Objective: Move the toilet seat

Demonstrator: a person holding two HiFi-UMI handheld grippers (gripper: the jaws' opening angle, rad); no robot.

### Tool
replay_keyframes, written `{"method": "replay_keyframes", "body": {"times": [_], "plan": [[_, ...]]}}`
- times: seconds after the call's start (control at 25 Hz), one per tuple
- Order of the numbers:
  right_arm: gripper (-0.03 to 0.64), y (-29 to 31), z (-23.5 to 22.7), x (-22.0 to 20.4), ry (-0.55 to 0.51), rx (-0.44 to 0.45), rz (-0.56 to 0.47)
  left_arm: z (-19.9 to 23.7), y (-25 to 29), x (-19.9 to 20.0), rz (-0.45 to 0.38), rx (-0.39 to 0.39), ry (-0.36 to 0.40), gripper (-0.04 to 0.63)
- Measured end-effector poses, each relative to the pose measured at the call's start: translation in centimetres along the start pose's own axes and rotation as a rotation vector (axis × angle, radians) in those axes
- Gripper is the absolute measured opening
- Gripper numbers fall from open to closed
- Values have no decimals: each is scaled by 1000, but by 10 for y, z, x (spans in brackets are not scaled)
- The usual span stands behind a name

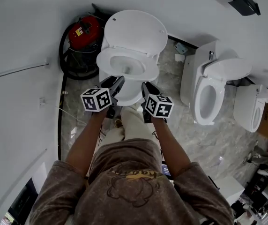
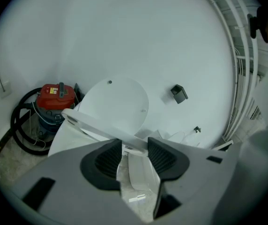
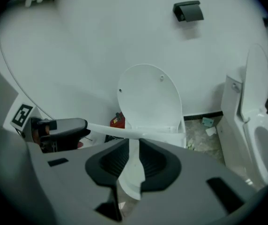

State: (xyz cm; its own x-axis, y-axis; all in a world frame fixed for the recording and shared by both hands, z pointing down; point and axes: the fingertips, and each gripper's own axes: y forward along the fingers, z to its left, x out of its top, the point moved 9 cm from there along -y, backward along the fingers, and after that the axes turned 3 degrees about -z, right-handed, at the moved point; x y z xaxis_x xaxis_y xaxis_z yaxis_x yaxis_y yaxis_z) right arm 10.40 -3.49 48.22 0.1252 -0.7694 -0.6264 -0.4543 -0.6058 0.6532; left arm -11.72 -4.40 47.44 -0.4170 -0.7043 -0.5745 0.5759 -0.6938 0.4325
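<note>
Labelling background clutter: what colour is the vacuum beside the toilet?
Vacuum: red top, black hose; best in the left gripper view.

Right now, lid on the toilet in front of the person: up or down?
Up. The lid stands raised behind the seat, well apart from it.
</note>
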Motion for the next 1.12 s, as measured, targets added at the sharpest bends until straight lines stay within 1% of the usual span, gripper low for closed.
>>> {"method": "replay_keyframes", "body": {"times": [0.04,0.2,0.48,0.6,0.84,1.0,1.12], "plan": [[67,0,-2,3,-13,-7,2,-1,1,2,-3,1,-2,181],[72,0,-6,15,32,42,-10,-7,7,14,-14,11,-8,183],[75,5,-8,38,19,60,-16,-14,19,34,-37,24,-3,183],[75,8,-9,48,17,55,-20,-16,26,44,-35,17,5,184],[74,14,-8,64,23,30,-41,-16,36,60,-33,4,-1,181],[81,15,-9,71,56,3,-58,-18,43,68,-9,-7,22,181],[80,19,-10,81,66,-4,-71,-20,51,78,-10,-7,32,181]]}}
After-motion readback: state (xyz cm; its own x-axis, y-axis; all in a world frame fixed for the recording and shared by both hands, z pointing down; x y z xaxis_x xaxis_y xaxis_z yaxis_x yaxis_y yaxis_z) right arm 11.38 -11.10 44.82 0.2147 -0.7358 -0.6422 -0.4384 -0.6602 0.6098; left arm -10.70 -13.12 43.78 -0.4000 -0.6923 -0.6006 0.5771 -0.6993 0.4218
